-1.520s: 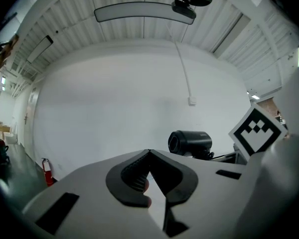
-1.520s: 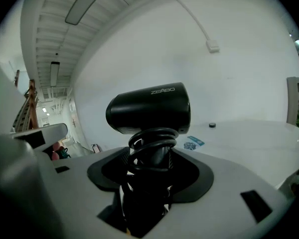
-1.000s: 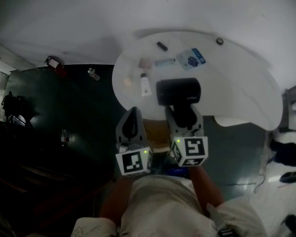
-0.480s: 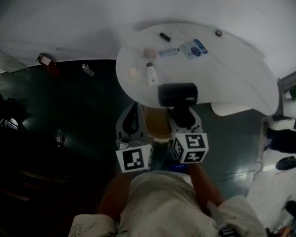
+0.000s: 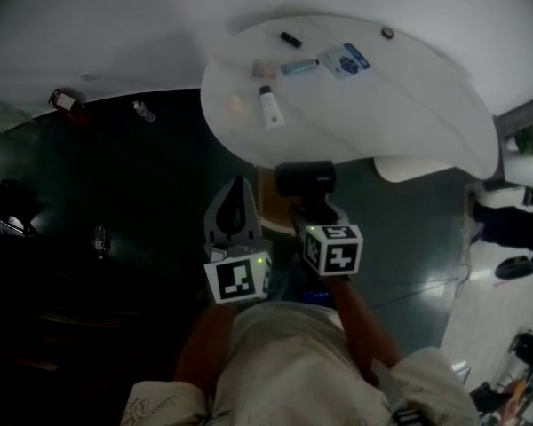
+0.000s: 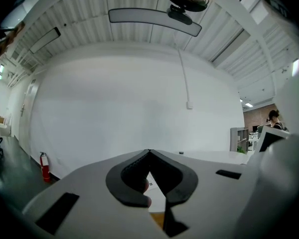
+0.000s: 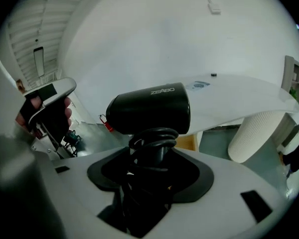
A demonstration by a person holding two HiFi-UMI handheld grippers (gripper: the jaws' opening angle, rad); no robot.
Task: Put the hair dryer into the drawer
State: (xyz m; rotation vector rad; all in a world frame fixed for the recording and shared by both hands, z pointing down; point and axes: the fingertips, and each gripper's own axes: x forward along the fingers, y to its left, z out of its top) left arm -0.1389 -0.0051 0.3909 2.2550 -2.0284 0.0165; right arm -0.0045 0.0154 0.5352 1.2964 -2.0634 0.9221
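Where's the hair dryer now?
In the head view's centre, the hair dryer is clamped by its handle in the right gripper, at the near edge of the white table.

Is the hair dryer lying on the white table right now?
No, the right gripper grips the hair dryer by its cord-wrapped handle and holds it off the white table.

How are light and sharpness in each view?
Head view: dim, floor almost black, only the white table bright. Left gripper view: evenly lit, ceiling lines bent by the lens. Right gripper view: hair dryer sharp, dark against the wall.
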